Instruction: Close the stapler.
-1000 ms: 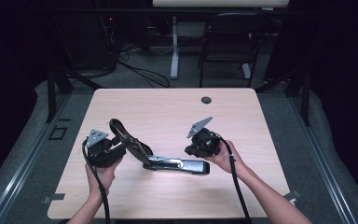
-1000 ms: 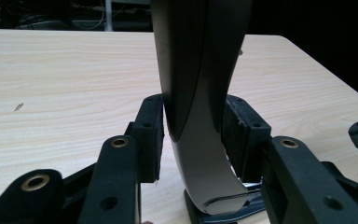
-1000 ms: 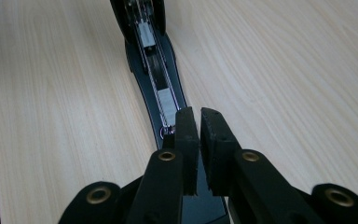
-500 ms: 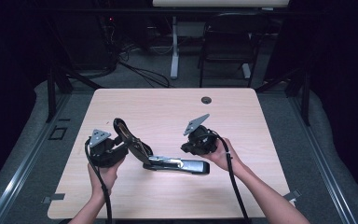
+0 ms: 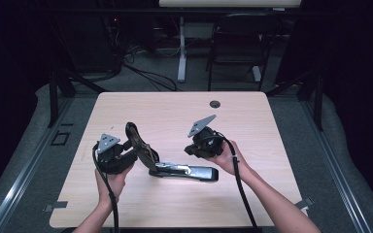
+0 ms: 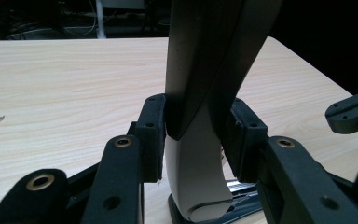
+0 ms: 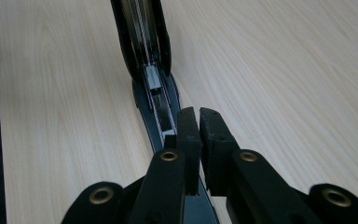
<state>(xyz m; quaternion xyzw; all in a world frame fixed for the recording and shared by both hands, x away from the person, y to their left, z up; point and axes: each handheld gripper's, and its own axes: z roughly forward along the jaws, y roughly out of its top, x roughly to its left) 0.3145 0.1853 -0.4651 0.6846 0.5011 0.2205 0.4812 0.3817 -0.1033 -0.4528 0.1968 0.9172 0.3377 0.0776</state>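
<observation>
I'm clamping my left gripper [image 5: 121, 158] on the raised lid of the black-and-silver metal stapler [image 5: 184, 171], which is sitting opened near the middle of the pale wooden table [image 5: 184, 109]. My right gripper [image 7: 199, 122], jaws nearly together, is hovering over its base. It's looking heavy, rigid, smooth-sided; gripping the lid flanks is probably safest.

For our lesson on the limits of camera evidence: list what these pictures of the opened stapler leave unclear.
- Staples in the stapler track: high view too small; right gripper view dim, right gripper fingers cover the near part.
- Lid top: cut off by the left gripper view's upper edge.
- Right gripper touching the base: cannot tell.
</observation>
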